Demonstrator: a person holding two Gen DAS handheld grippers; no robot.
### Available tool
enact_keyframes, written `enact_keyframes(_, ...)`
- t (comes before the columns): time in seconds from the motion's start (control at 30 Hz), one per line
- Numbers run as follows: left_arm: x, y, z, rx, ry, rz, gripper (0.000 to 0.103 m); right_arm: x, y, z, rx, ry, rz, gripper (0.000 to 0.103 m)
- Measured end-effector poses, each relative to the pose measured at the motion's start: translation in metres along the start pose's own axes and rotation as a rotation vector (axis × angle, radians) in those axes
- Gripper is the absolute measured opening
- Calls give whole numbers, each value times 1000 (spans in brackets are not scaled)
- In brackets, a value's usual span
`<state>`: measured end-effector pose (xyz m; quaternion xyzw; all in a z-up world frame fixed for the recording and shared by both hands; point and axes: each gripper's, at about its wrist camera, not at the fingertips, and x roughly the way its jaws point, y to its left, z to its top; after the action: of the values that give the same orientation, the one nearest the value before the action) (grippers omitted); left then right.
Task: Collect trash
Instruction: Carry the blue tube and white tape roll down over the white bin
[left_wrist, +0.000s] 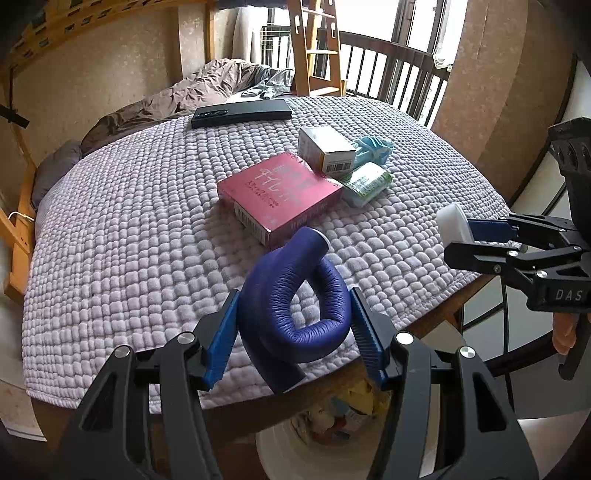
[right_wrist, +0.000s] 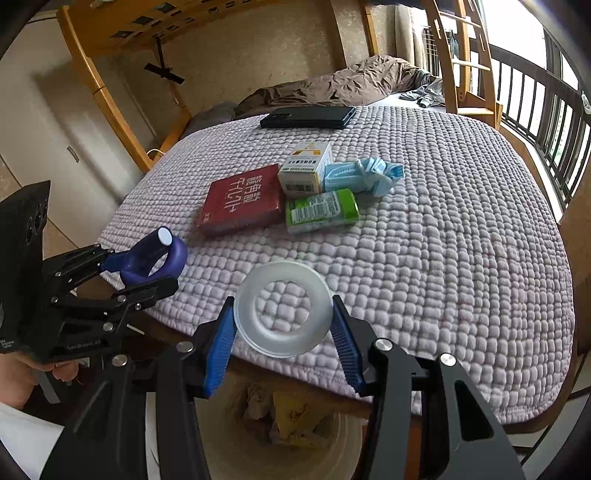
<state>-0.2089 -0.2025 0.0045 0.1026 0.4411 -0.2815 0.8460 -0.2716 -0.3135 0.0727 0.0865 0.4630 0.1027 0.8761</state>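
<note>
My left gripper is shut on a curled dark-blue foam tube, held over the near edge of the table; the same gripper and tube show at the left of the right wrist view. My right gripper is shut on a translucent roll of tape, also at the table's near edge; it appears side-on in the left wrist view. Below both grippers stands a white bin with crumpled trash inside, seen too under the left gripper.
On the quilted lilac cloth lie a red book, a white and yellow box, a green packet, a crumpled blue mask and a black phone. A bed and a wooden ladder stand behind.
</note>
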Motion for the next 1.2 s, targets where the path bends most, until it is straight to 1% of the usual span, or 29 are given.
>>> enact_keyframes(0.33,-6,-2,-5,2,3,1,59,-7,9,-12,-11,8,8,49)
enact_keyframes(0.6,-17,-6,-20,11,7,1,59,-10,17,-23,-19,20,26,49)
enact_keyframes(0.9,-28,-13,-30,28,13,-13,59,-10,31,-36,-37,40,53,49)
enact_keyframes(1.2,-33,-18,-38,42,26,-30,59,-10,37,-47,-41,61,68,49)
